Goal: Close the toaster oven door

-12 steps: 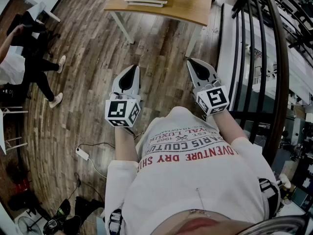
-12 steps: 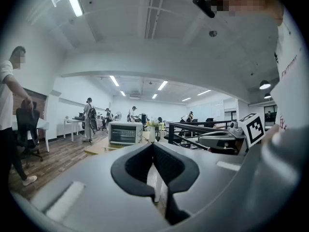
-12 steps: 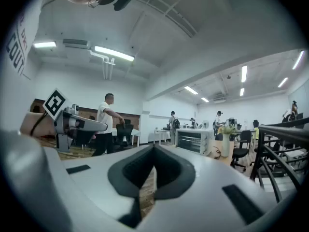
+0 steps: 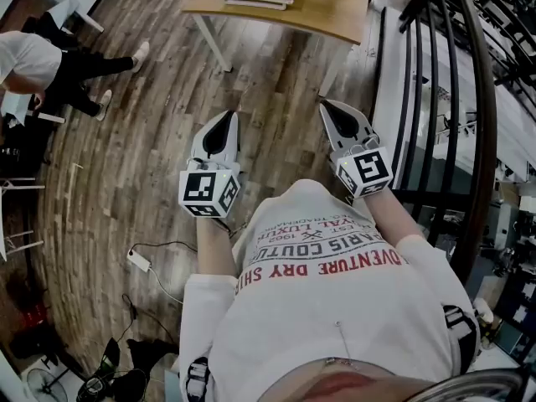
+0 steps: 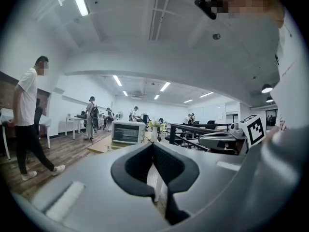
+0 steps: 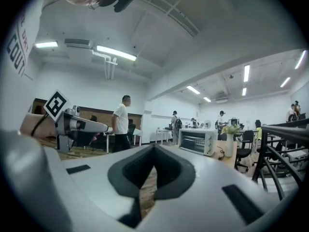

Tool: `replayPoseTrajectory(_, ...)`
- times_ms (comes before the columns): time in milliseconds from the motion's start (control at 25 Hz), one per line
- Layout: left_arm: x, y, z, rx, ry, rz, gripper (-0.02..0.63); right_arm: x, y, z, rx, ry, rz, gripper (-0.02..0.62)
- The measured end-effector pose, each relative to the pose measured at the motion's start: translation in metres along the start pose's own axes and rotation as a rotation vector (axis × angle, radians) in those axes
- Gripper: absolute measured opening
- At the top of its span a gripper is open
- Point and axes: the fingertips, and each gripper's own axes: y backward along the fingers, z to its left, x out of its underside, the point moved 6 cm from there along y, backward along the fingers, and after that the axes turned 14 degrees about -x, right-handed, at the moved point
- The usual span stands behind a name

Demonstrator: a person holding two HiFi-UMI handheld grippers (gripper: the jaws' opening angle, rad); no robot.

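I hold my left hand-held gripper [image 4: 227, 121] and right hand-held gripper [image 4: 327, 107] side by side over the wooden floor [image 4: 151, 149]. Both point toward the bench [image 4: 322, 13], jaws seemingly together. A person [image 4: 52, 64] is well off its left end.

**Toaster oven: position and door state**

You are looking at a small, pale, box-shaped toaster oven [image 5: 128, 132] that is standing upright on a light wooden table [image 4: 327, 15], well ahead of you across the floor. It is turning its front toward you, and horizontal rack lines are showing across that front. In the head view it is sitting toward the far side of the tabletop and is mostly cut off by the frame edge. A flat white panel, apparently its door [image 4: 254, 1], is lying folded down just in front of it.
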Motion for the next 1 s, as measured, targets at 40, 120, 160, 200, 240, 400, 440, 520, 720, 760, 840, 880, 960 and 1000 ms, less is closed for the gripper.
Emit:
replayPoseTrajectory(40,0.002,0.001,0.002,0.005,0.004,0.000,0.012,0.001,-0.002,0.002,0.000,-0.005,0.000,-0.012)
replayPoseTrajectory(120,0.006,0.005,0.005,0.019,0.018,-0.009,0.012,0.003,-0.008,0.007,-0.001,-0.016,-0.001,-0.012)
replayPoseTrajectory(160,0.008,0.008,0.008,0.025,0.028,-0.015,0.014,0.005,-0.010,0.010,0.001,-0.021,0.001,-0.012)
replayPoseTrajectory(200,0.011,0.010,0.011,0.026,0.036,-0.019,0.017,0.007,-0.013,0.012,0.003,-0.025,0.004,-0.012)
replayPoseTrajectory(240,0.014,0.011,0.016,0.023,0.040,-0.018,0.036,0.009,-0.016,0.015,0.004,-0.029,0.009,-0.012)
replayPoseTrajectory(400,0.029,0.016,0.035,0.023,0.022,0.015,0.169,0.015,-0.032,0.027,0.001,-0.034,0.022,-0.012)
replayPoseTrajectory(440,0.032,0.018,0.039,0.021,0.014,0.021,0.169,0.016,-0.036,0.030,-0.003,-0.034,0.026,-0.012)
replayPoseTrajectory(520,0.037,0.022,0.046,0.011,0.011,0.026,0.167,0.019,-0.042,0.036,-0.011,-0.036,0.034,-0.012)
replayPoseTrajectory(720,0.042,0.024,0.059,-0.012,0.038,0.043,0.169,0.024,-0.057,0.044,-0.043,-0.042,0.065,-0.012)
replayPoseTrajectory(760,0.043,0.022,0.063,-0.015,0.036,0.044,0.169,0.025,-0.063,0.043,-0.052,-0.039,0.070,-0.012)
replayPoseTrajectory(840,0.045,0.015,0.071,-0.030,0.029,0.048,0.167,0.029,-0.076,0.037,-0.068,-0.036,0.074,-0.012)
replayPoseTrajectory(880,0.046,0.009,0.075,-0.042,0.027,0.050,0.167,0.031,-0.083,0.032,-0.076,-0.038,0.074,-0.012)
replayPoseTrajectory(960,0.047,-0.006,0.082,-0.064,0.025,0.049,0.169,0.037,-0.098,0.019,-0.091,-0.044,0.072,-0.012)
replayPoseTrajectory(1000,0.046,-0.015,0.085,-0.071,0.022,0.047,0.169,0.040,-0.106,0.011,-0.097,-0.048,0.070,-0.012)
